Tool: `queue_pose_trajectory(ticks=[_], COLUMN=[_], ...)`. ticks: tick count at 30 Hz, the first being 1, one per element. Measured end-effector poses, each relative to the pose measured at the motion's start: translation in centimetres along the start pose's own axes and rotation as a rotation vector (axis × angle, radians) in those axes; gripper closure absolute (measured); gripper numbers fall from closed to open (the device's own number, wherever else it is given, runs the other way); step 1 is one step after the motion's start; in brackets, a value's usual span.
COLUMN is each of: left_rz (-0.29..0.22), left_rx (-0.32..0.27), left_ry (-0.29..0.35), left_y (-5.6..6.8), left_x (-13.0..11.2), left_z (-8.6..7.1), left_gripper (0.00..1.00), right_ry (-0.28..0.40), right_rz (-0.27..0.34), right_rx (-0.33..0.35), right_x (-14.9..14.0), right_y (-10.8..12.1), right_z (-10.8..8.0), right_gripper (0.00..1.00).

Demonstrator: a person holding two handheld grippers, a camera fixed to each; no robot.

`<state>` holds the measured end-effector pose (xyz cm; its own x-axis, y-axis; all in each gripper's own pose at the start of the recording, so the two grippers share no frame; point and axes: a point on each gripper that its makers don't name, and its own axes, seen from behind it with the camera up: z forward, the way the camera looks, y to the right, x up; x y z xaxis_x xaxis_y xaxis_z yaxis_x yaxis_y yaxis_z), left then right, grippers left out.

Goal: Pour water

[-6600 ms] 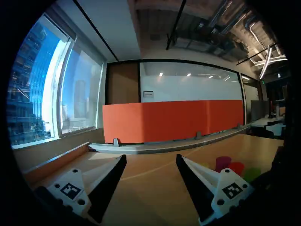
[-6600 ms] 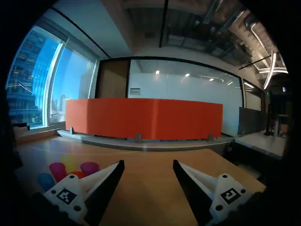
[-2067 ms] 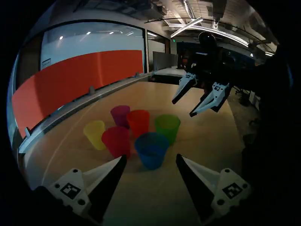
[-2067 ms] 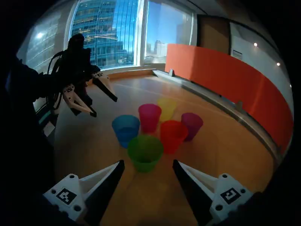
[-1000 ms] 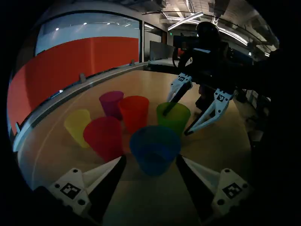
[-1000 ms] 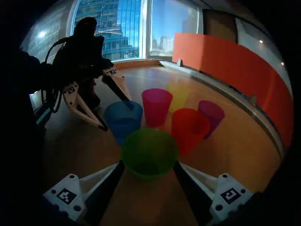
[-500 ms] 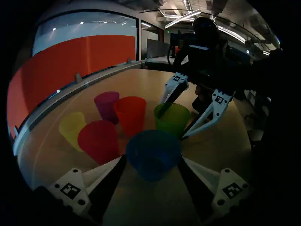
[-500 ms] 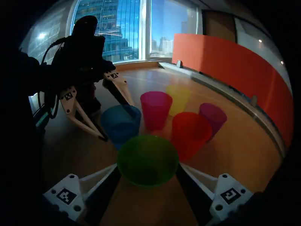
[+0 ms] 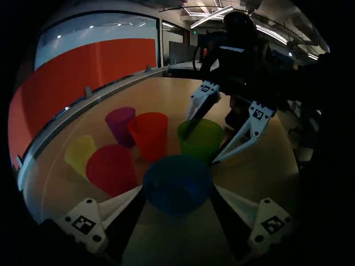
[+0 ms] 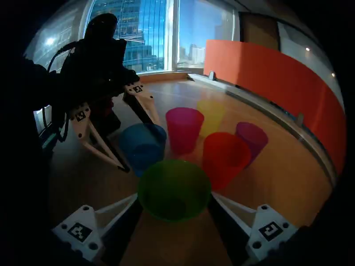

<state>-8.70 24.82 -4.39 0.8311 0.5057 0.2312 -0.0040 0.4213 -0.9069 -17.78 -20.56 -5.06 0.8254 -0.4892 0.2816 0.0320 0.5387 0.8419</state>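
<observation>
**Left gripper view, left to right.** I see the panel [image 9: 88, 66] behind the table [image 9: 168, 95]. Six cups stand upright on the table in a tight cluster: yellow cup [image 9: 80, 150], pink cup [image 9: 111, 170], purple cup [image 9: 120, 125], red cup [image 9: 150, 135], blue cup [image 9: 177, 188], green cup [image 9: 200, 138]. My left gripper [image 9: 177, 191] stands wide open, with one finger on each side of the blue cup. The cup's rim spans the whole gap, and I cannot tell whether the fingers touch its wall. Beyond it, the right gripper [image 9: 202, 142] points in from the opposite side, spread wide around the green cup. A person [image 9: 248, 48], seen as a dark shape, holds it.

**Right gripper view, left to right.** The window [image 10: 146, 35] lies at upper left, with the person in front of it. The left gripper straddles the blue cup at left. The pink cup stands at centre, the yellow cup farther back, and the red cup and the purple cup to the right. The green cup sits nearest, between my right gripper's open fingers, its rim filling the gap; contact is not clear to me. The blue cup and the green cup stand just beside each other. I cannot tell whether any cup holds water.
</observation>
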Motion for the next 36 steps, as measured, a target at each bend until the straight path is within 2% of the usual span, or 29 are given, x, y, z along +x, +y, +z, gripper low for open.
queue_pose_trajectory(ticks=[2, 12, 18, 24, 29, 36], left_rz=[0.003, 0.002, 0.007, -0.027, -0.060, -0.043], left_rx=[0.006, 0.009, 0.026, 0.035, 0.065, 0.132], left_ry=[-0.006, -0.009, 0.002, 0.041, 0.086, 0.156], left_y=[-0.1, 0.0, 0.2, 0.4, -0.3, -1.5], left_x=[0.0, 0.0, 0.3, 1.7, 3.5, 6.3], left_z=[0.2, 0.0, -0.6, -2.2, -4.1, -7.2], left_gripper=[0.15, 0.16, 0.16, 0.17, 0.16, 0.16], right_ry=[0.000, 0.033, 0.050, 0.067, 0.092, 0.137], right_rz=[0.000, 0.032, 0.044, 0.038, 0.022, -0.006], right_rx=[0.001, 0.010, 0.001, -0.009, -0.017, -0.038], right_x=[-0.1, 0.7, 1.2, 2.4, 4.1, 7.0], right_y=[-0.1, -0.3, -0.2, -0.4, -0.7, -0.8], right_z=[0.0, -0.5, -1.2, -2.1, -3.0, -4.5], right_gripper=[0.10, 0.13, 0.13, 0.13, 0.13, 0.13])
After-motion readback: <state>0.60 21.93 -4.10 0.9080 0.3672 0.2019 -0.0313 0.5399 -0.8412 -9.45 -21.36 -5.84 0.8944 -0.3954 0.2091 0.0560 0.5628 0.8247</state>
